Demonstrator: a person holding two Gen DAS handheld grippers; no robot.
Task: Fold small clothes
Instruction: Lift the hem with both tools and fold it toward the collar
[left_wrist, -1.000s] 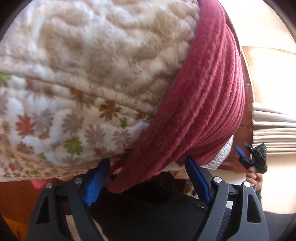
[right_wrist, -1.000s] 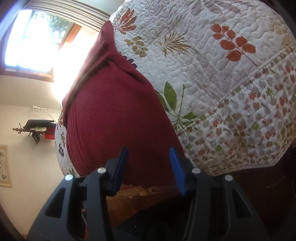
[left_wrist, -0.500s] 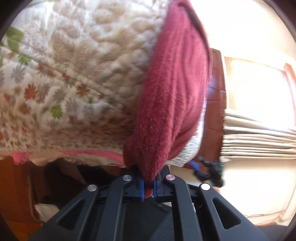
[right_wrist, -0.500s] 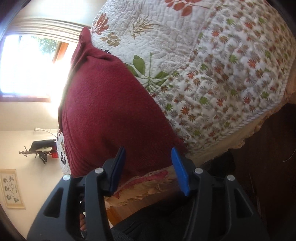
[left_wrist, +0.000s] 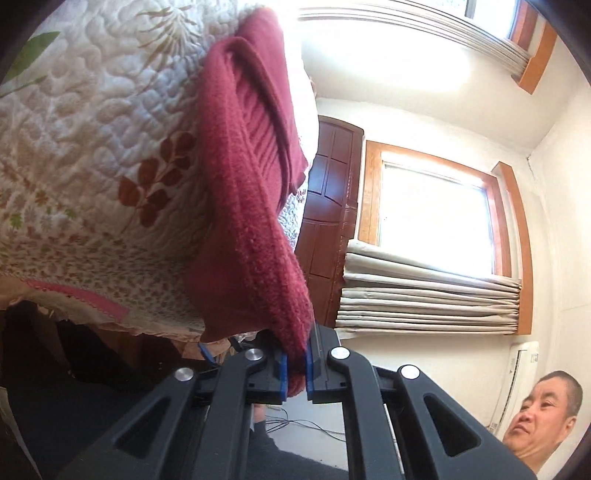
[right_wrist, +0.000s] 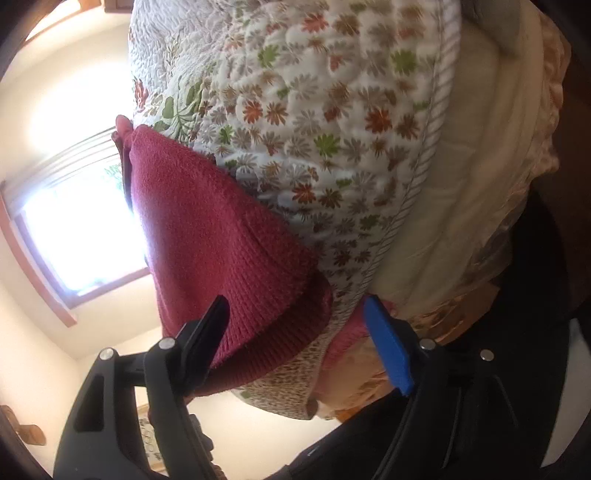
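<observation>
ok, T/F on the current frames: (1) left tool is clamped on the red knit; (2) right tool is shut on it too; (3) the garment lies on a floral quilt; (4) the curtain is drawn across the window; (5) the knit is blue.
1. True. The left tool pinches an edge of the red knit.
2. False. The right tool is open, its fingers either side of the knit's hem.
3. True. It rests on the floral quilt.
4. False. The curtain is bunched at one side of the window.
5. False. It is dark red.
</observation>
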